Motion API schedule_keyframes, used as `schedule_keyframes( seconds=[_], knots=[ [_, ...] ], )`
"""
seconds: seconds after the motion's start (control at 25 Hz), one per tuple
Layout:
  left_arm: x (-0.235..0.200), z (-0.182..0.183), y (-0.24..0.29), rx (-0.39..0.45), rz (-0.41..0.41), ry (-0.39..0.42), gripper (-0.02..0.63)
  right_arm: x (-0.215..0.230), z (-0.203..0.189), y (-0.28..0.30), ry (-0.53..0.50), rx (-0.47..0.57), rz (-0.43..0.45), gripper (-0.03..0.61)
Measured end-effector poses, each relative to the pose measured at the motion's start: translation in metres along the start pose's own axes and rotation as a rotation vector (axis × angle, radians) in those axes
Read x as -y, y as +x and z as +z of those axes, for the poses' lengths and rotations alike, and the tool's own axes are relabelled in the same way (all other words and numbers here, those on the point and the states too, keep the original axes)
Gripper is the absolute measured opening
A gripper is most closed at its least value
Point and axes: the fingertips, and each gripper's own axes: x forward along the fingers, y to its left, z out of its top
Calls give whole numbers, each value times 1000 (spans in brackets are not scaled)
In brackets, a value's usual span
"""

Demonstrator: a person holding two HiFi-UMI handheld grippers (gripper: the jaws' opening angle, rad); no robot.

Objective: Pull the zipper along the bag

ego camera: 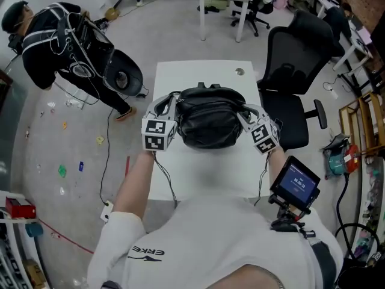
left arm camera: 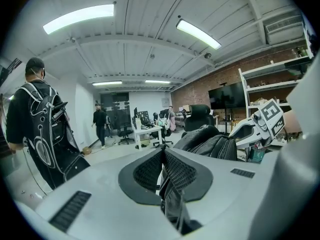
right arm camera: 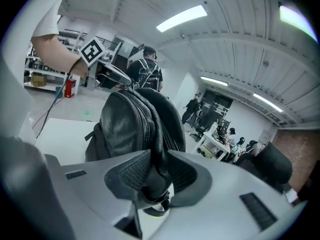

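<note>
A black leather backpack (ego camera: 210, 119) sits upright near the middle of the white rectangular table (ego camera: 198, 176), with a gripper at either flank of it. The left gripper (left arm camera: 162, 159) is at the bag's left side, over the table's left half. Its ribbed pads are drawn narrow and pinch a thin fold of the bag's black material, which hangs down from between them. The right gripper (right arm camera: 150, 176) is at the bag's right side, over the table's right half. Its jaws stand wide, and a dark fold of the bag with a looped strap lies in the gap between the pads without being squeezed. In the right gripper view a zipper line (right arm camera: 141, 128) runs up the bag's rounded side, just beyond those open jaws. Each gripper's marker cube faces up, nearer the table's front edge than the bag. A black swivel office chair (ego camera: 295, 71) stands just off the table's right edge, and a person in black clothing (ego camera: 54, 41) stands on the floor well off the table's left edge.
</note>
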Motion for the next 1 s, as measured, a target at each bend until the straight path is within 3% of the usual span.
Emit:
schedule_keyframes(
  seconds=[0.28, 0.44, 0.56, 1.0],
  knots=[
    [3, 1, -3, 5, -24, -13, 18, 2, 0, 5, -46, -43, -20, 98],
    [5, 1, -5, 9, -27, -17, 18, 0, -2, 7, -87, -79, -36, 18],
    [3, 2, -6, 12, -15, -28, 18, 2, -3, 7, -86, -102, -63, 12],
    [-17, -33, -7, -21, 5, -212, 18, 7, -5, 3, -66, -126, -102, 12]
  ],
)
